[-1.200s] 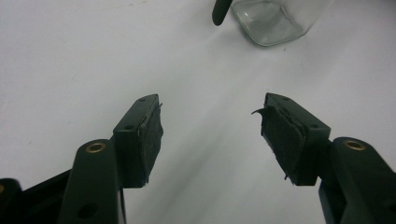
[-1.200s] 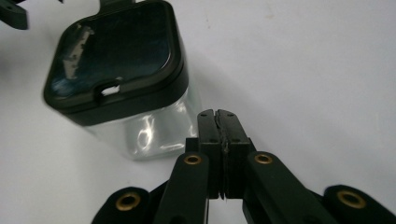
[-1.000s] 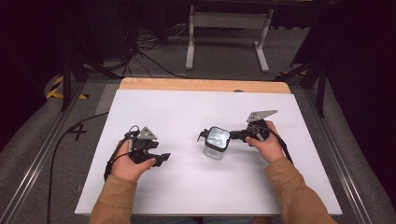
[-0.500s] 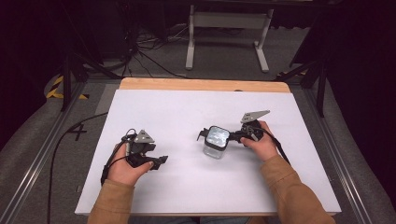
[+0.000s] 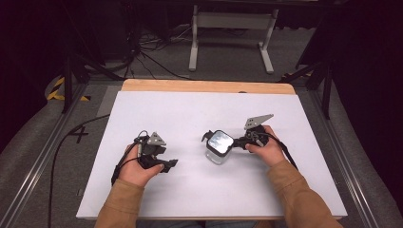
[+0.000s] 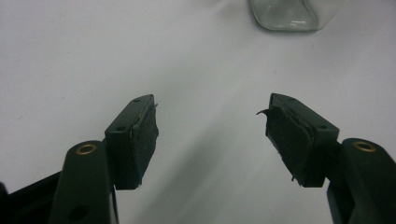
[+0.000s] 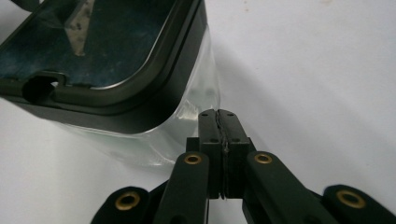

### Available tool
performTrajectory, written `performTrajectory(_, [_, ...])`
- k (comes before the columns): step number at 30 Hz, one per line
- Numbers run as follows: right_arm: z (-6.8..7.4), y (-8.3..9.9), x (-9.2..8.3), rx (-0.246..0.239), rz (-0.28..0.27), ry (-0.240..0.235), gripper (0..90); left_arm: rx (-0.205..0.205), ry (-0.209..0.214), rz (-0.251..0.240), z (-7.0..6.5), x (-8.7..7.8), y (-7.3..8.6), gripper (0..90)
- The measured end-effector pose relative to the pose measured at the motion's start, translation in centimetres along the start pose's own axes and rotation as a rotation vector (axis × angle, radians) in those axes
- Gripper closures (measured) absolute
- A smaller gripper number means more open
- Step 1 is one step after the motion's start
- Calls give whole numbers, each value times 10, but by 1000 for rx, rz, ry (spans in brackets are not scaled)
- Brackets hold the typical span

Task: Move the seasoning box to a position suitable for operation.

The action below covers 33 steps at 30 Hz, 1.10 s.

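Centre of the high view, on the white table (image 5: 190, 114): a clear jar (image 5: 218, 148) with a dark lid (image 5: 220, 140), upright, slightly right of the middle. Right gripper (image 5: 237, 141) sits just right of the jar, held by the right hand (image 5: 265, 148), tip pointing left at the jar's side, grey plate on top. In the right gripper view the jaws are pressed flat together with nothing between them; the tip (image 7: 219, 116) is right up against the clear wall of the jar (image 7: 187, 116), just under the lid (image 7: 107, 60) that fills the upper left of that frame. Contact or a hair's gap, can't tell which.

Left gripper (image 5: 172, 163) lies lower left of centre in the high view, in the left hand (image 5: 138, 166), well apart from the jar, tip pointing right. Left gripper view: jaws spread wide, pads (image 6: 144, 135) bare, only table between them; the jar's glass base (image 6: 292, 14) shows at the top edge, right of middle, far off.

Wooden strip (image 5: 204, 86) runs along the far edge of the table. A black cable (image 5: 59, 152) trails off the left side.
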State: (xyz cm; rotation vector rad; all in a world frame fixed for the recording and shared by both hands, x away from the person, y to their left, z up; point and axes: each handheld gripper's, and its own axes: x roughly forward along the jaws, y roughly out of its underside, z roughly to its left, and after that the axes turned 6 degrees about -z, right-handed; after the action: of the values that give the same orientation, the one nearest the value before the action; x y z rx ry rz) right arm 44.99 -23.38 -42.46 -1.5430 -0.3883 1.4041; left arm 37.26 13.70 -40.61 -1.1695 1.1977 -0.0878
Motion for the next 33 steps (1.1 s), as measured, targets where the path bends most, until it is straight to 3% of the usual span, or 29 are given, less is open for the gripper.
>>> performTrajectory(1, [2,0,0,-3,7,0,900,2,4,16,0,0,-2,341])
performTrajectory(11, [20,-2,-4,-51,73,-8,900,15,19,-2,-2,8,-9,339])
performTrajectory(20, [43,-3,1,-97,147,-42,900,33,36,-16,-3,15,-17,339])
performTrajectory(28, [55,1,5,-119,163,-43,899,48,61,-30,-7,27,-28,340])
performTrajectory(33, [55,3,-3,-108,135,-31,899,40,64,-46,-6,23,-35,371])
